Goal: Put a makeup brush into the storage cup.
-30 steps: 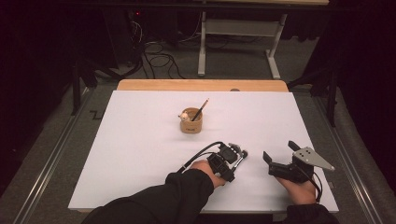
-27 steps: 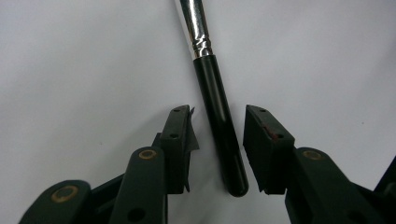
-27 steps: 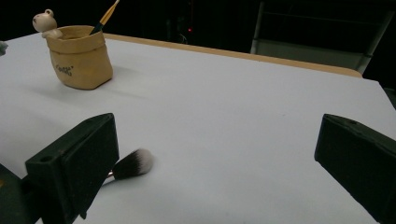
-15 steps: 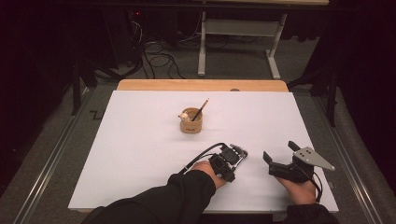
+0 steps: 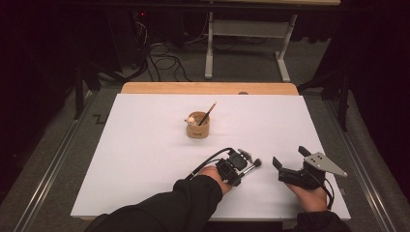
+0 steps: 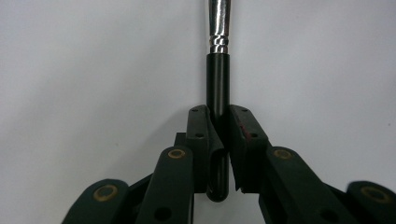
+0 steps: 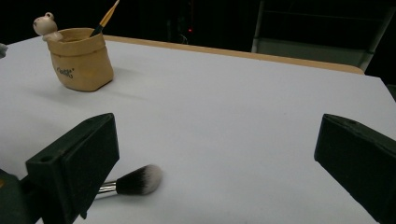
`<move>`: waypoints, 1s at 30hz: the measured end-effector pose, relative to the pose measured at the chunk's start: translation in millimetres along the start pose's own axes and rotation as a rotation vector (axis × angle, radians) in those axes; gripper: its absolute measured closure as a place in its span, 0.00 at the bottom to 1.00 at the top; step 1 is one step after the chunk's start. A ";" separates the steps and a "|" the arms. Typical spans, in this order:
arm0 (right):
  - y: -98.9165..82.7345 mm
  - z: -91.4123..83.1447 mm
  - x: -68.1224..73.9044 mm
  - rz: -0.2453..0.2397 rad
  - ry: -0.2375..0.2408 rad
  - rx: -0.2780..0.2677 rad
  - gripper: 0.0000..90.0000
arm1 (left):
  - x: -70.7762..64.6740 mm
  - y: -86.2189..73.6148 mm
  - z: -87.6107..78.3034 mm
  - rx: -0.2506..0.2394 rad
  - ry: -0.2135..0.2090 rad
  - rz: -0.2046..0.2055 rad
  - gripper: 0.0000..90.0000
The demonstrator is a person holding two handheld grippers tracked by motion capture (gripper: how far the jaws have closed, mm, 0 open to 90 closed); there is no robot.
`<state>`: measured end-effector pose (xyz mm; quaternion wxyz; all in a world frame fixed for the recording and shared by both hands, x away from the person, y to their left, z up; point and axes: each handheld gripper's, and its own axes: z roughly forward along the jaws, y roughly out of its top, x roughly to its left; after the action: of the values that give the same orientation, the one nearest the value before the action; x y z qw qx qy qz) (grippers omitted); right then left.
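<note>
I see small dark lettering on the tan holder pot (image 7: 81,58). I can't read it. I find no other writing.

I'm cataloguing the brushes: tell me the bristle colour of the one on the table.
The makeup brush bristles are dark at the base, white at the tips; clearest in the right gripper view.

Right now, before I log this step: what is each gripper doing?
Left gripper: just closed on the black handle of the makeup brush, which lies on the white table.
Right gripper: open, holding nothing.

Black sleeves (image 5: 159,210), black gripper (image 6: 223,140), brass rivets
</note>
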<state>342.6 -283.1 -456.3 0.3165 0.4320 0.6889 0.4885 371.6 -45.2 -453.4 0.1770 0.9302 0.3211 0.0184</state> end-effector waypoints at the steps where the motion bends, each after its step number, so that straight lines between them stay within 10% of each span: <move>1: 0.0 0.0 0.0 0.000 0.000 0.000 0.01 | 0.1 0.0 -0.1 0.000 -0.002 0.002 0.88; 30: -0.7 0.1 0.0 0.002 0.001 0.002 0.01 | 31.1 -29.4 -25.4 -0.030 -0.017 0.005 0.88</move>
<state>342.5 -283.1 -456.9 0.3152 0.4327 0.6891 0.4884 375.2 3.1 -442.1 0.1937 0.9284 0.3168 0.0158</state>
